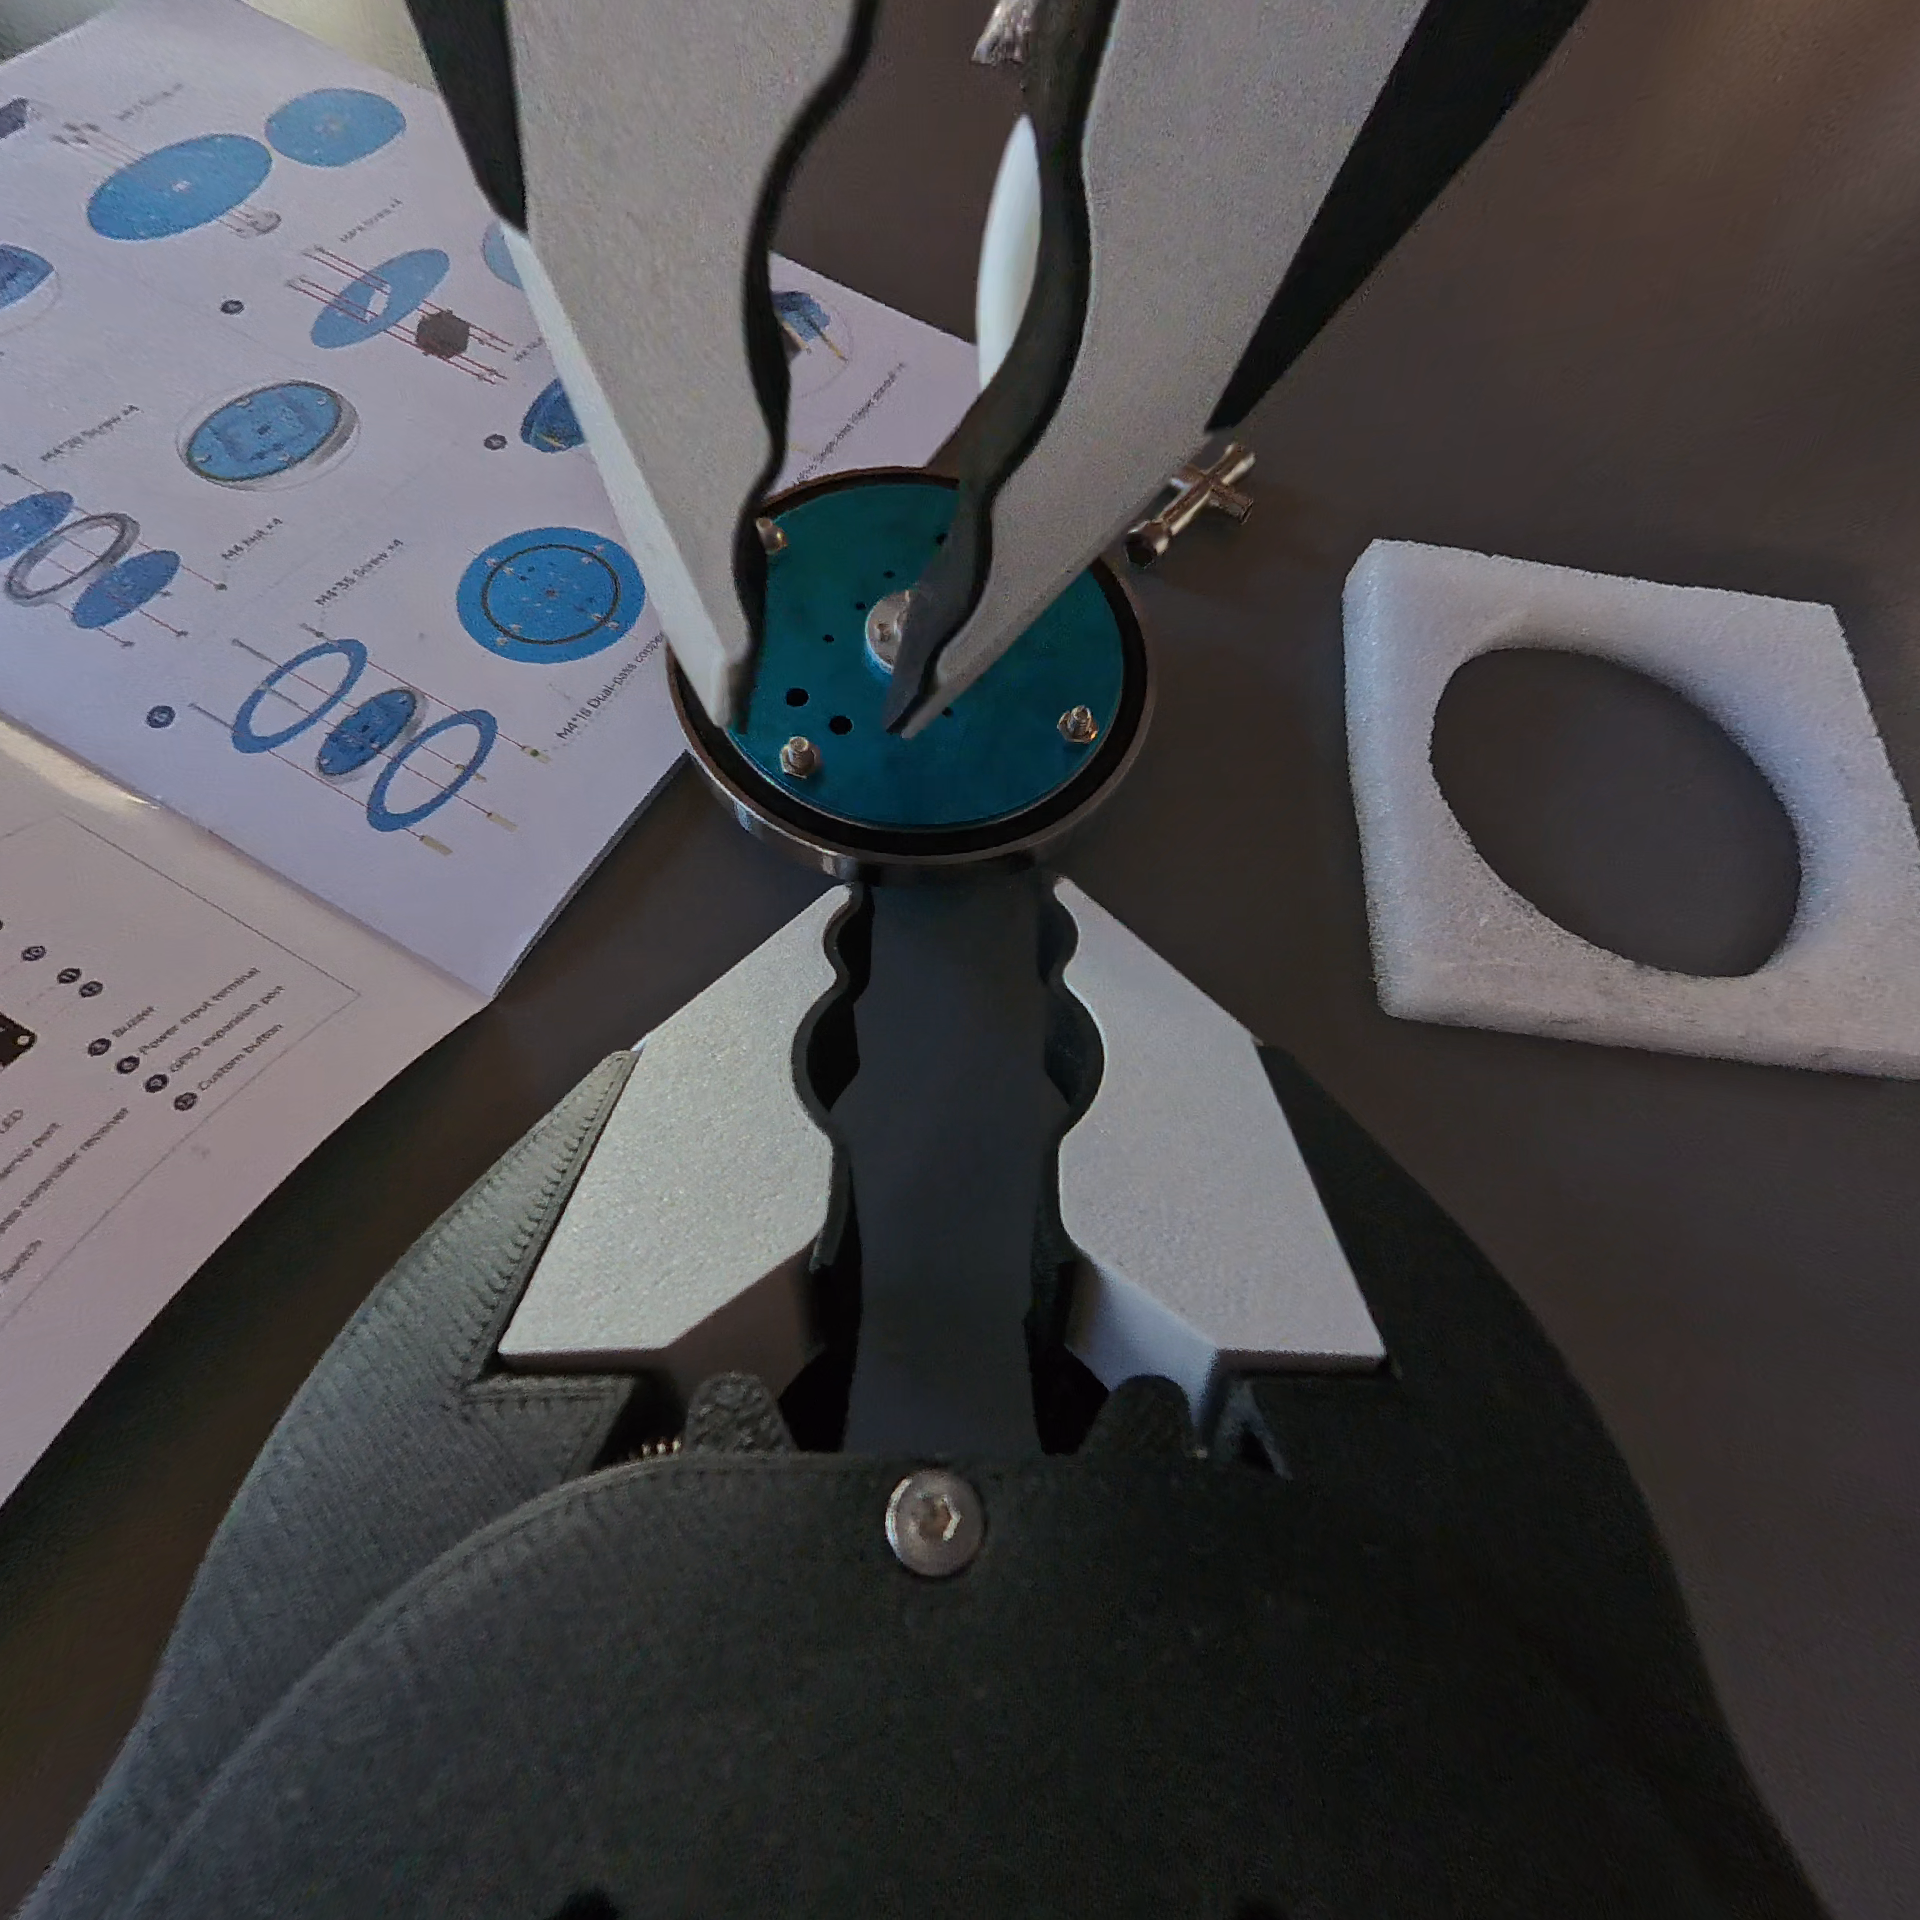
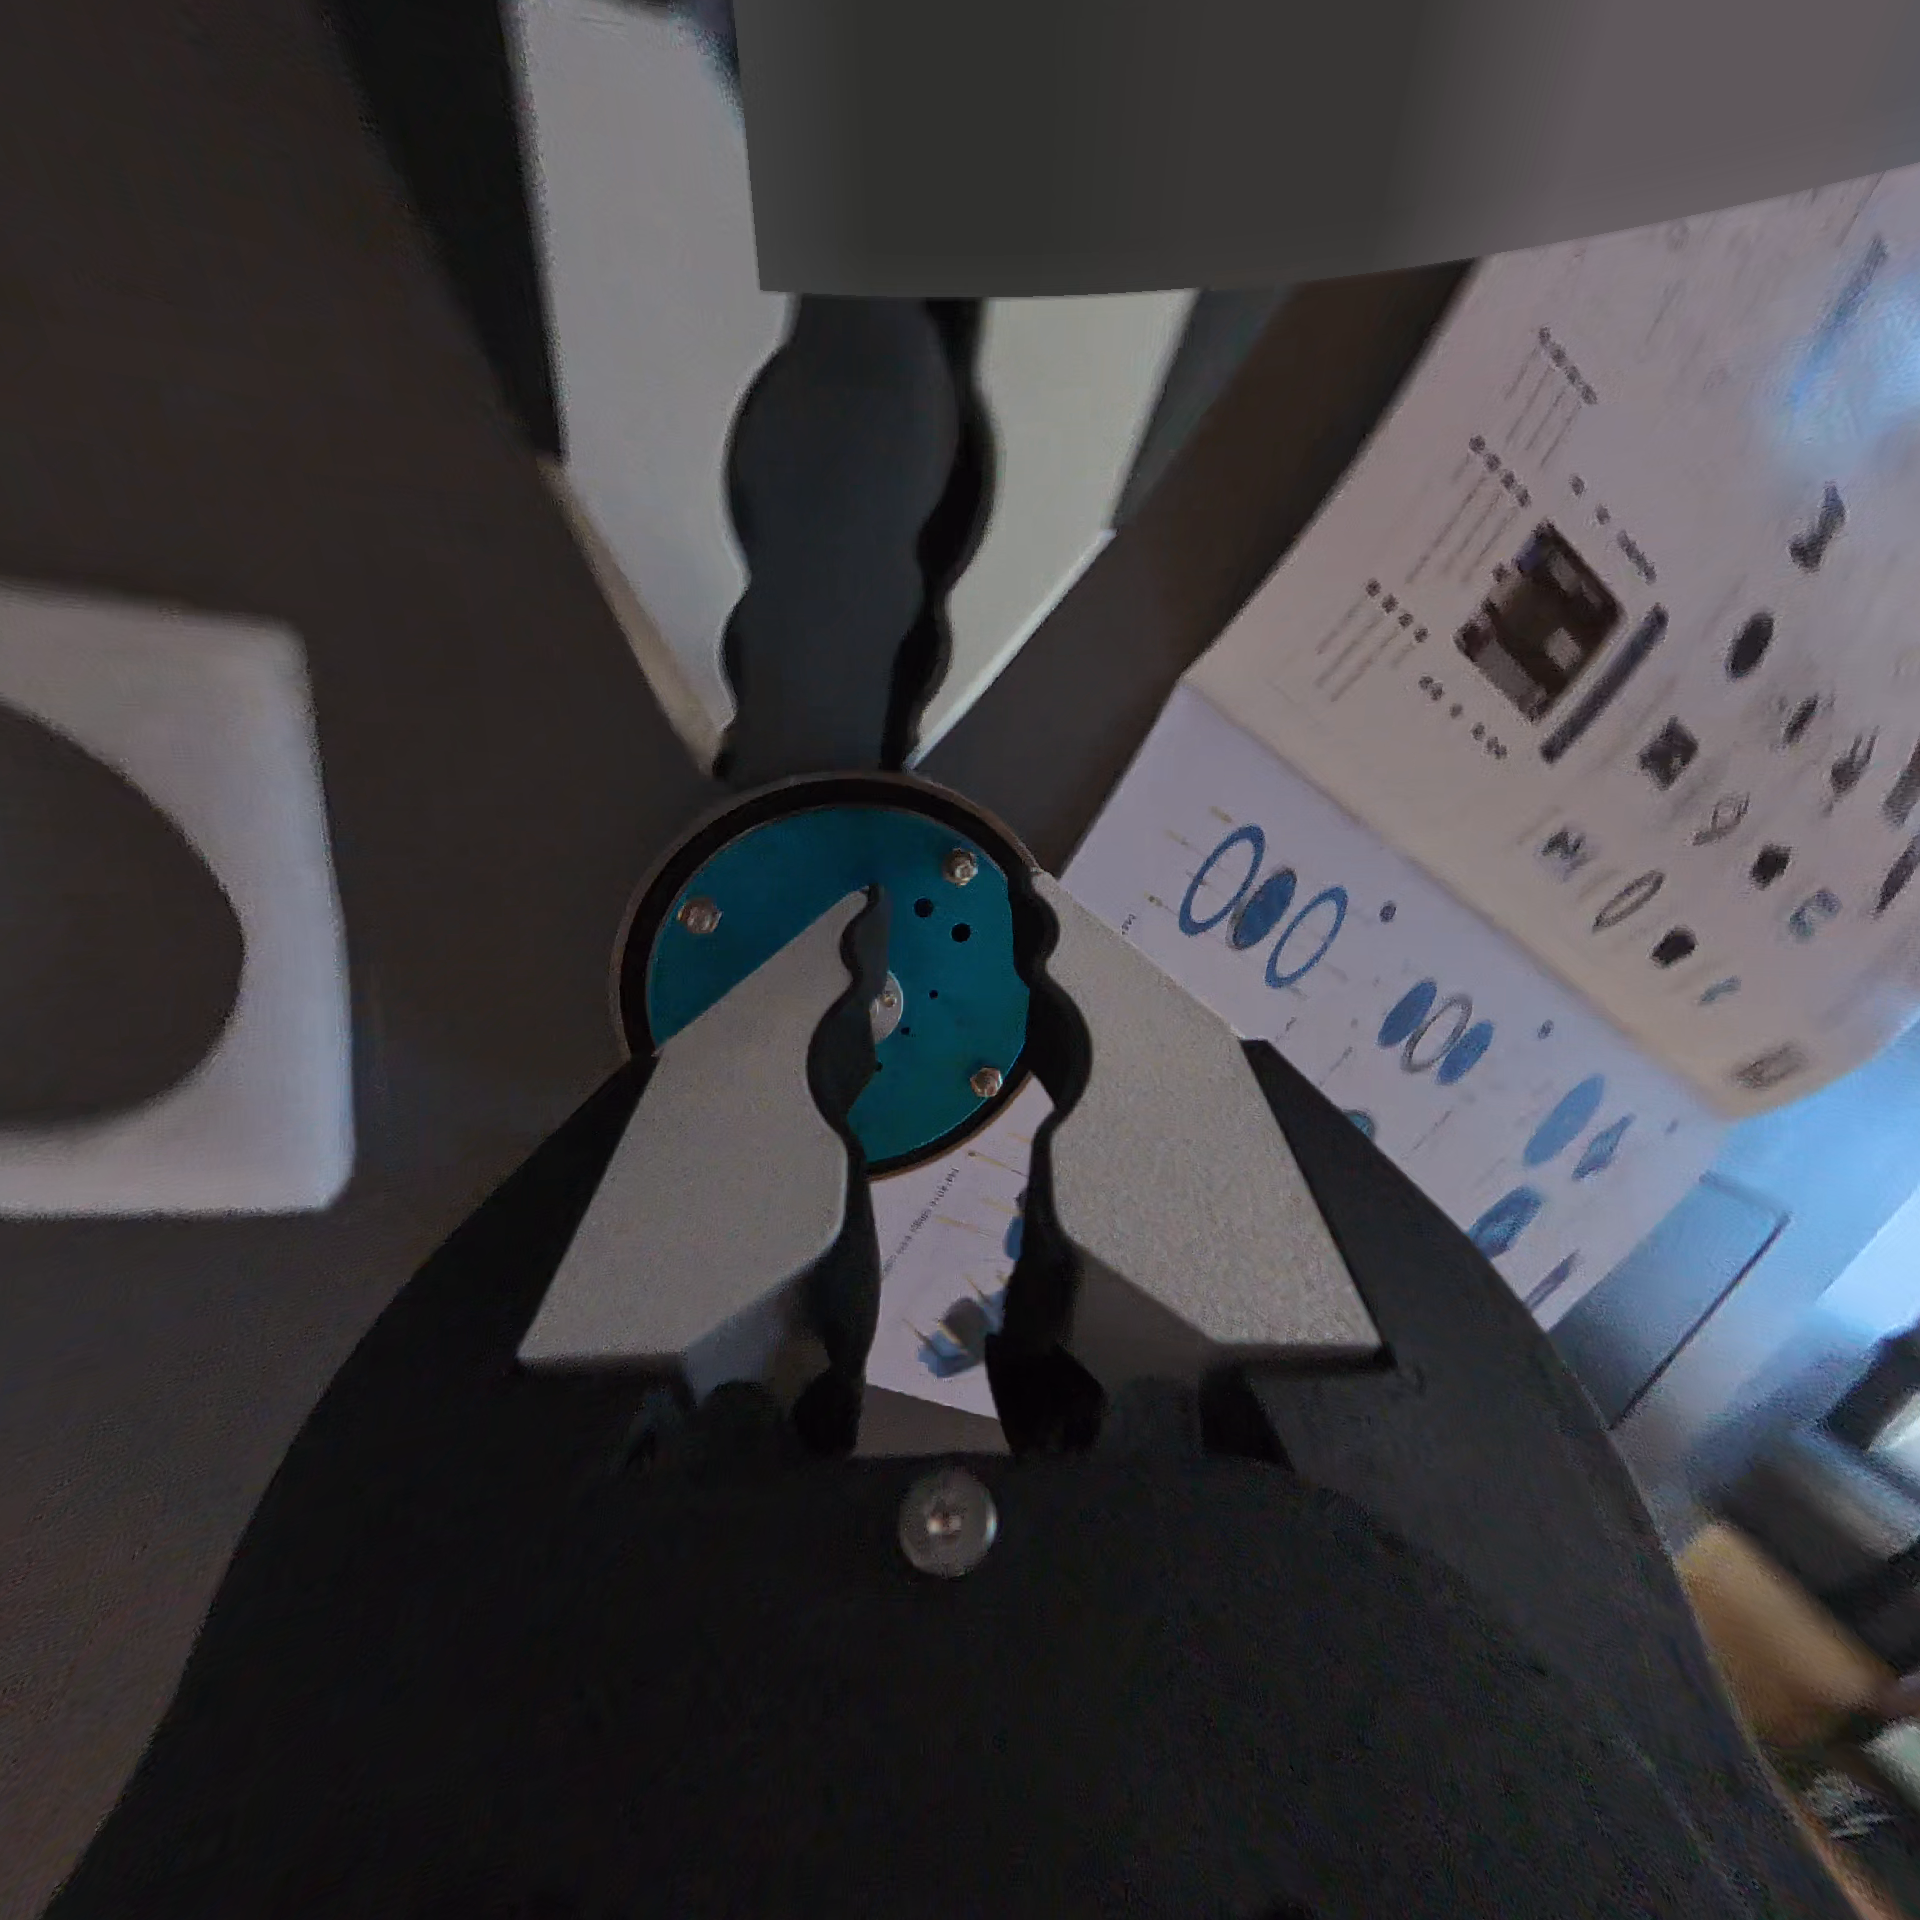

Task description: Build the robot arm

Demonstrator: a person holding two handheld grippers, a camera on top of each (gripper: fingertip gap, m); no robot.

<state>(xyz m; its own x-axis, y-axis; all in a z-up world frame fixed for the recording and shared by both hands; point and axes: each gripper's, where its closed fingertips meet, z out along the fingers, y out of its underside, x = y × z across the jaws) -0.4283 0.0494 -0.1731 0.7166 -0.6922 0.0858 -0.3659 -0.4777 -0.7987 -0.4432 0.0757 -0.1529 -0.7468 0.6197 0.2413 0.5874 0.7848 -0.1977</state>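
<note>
A round teal plate (image 1: 987, 769) with small holes, a silver hub and nuts on studs sits inside a dark metal ring (image 1: 914, 847) on a dark table. My left gripper (image 1: 954, 894) is open and empty, its tips just short of the ring's near edge. My right gripper (image 1: 821, 707) reaches in from the far side, open and empty. One of its fingers rests over the plate near the hub, the other at the ring's edge. In the right wrist view the plate (image 2: 769, 873) lies under my right gripper (image 2: 951, 894), with the left gripper (image 2: 816, 769) beyond it.
An open instruction booklet (image 1: 260, 520) with blue diagrams lies left of the ring, also in the right wrist view (image 2: 1455, 831). A white foam square with a round hole (image 1: 1621, 810) lies to the right. A small metal cross wrench (image 1: 1195, 499) lies behind the ring. Both grippers' tips are close together, under 4 cm apart.
</note>
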